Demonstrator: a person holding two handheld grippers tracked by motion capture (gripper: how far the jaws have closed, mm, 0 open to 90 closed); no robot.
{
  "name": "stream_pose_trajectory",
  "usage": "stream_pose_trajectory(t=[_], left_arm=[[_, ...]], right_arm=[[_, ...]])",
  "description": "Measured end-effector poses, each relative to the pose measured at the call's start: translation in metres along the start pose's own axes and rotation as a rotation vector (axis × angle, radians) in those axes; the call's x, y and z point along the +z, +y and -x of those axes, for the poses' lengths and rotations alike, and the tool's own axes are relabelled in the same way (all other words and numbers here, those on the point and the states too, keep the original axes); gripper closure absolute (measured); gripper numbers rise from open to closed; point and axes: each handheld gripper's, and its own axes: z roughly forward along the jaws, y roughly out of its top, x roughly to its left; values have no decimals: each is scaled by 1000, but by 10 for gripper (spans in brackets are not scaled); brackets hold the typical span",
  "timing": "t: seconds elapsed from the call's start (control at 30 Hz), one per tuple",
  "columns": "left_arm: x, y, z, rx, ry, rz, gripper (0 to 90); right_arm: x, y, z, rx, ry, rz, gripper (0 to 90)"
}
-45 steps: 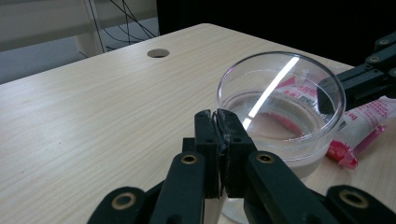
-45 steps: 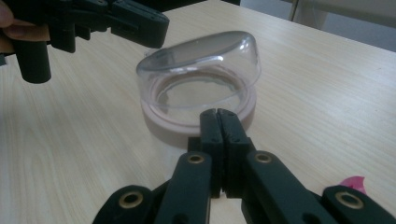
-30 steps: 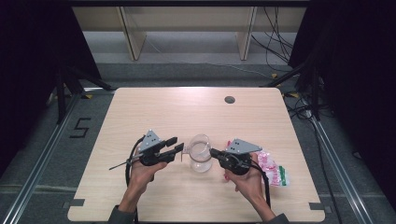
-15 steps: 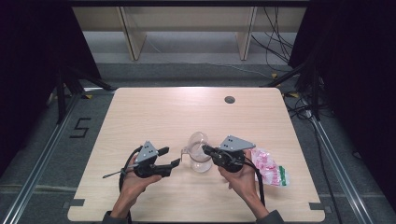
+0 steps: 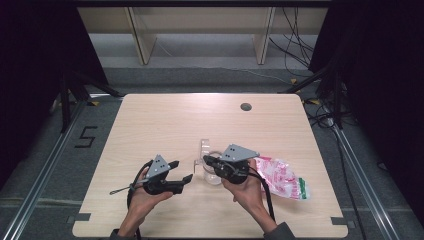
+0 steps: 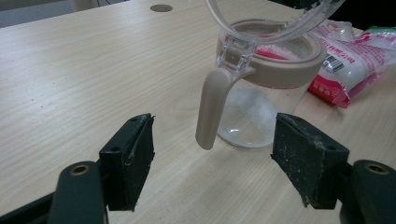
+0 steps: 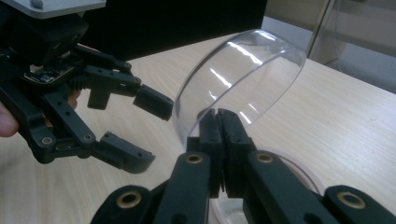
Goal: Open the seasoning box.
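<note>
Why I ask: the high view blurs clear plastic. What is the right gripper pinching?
Observer: The right gripper is shut on the rim of the clear lid, which is swung up on its hinge above the jar.
Operator: And the left gripper?
Observer: The left gripper has just been opening its jaws; they stand wide, and the jar's beige handle is ahead of them, untouched.

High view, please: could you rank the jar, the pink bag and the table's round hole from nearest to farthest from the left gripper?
From the left gripper:
1. Jar, just to its right, with its clear lid raised.
2. Pink bag, farther right, beyond the right gripper.
3. Round hole, toward the table's far edge.
</note>
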Motion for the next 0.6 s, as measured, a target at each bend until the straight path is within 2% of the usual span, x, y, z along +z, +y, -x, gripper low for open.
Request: stream_pose_trajectory(t=[0.13,0.27,0.33,0.43,0.5,0.53,0.57,0.6], left_arm=[[1,-1,-1,-5,3,-5,287],[0,-1,-1,-4,3,-3,286],[0,-1,-1,-3,4,-2,286],[-1,-1,-1,2,-1,-7,285],[-1,-1,-1,-4,-1,-4,285],[-1,-1,-2,8,-4,-5,285],[-1,-1,-2,8,-4,-5,285],[-1,-1,-2,-8,7,-8,285]], right_arm=[[4,3,-6,5,17,-13,896],[7,4,-8,11,14,-12,896],[11,4,-8,-9,34,-1,895],[8,4,-10,-9,17,-12,886],[6,4,-10,-13,26,-23,885],[-3,1,-7,-14,12,-17,885],[-3,1,-7,-14,12,-17,885],[-7,0,-5,-8,17,-16,885]])
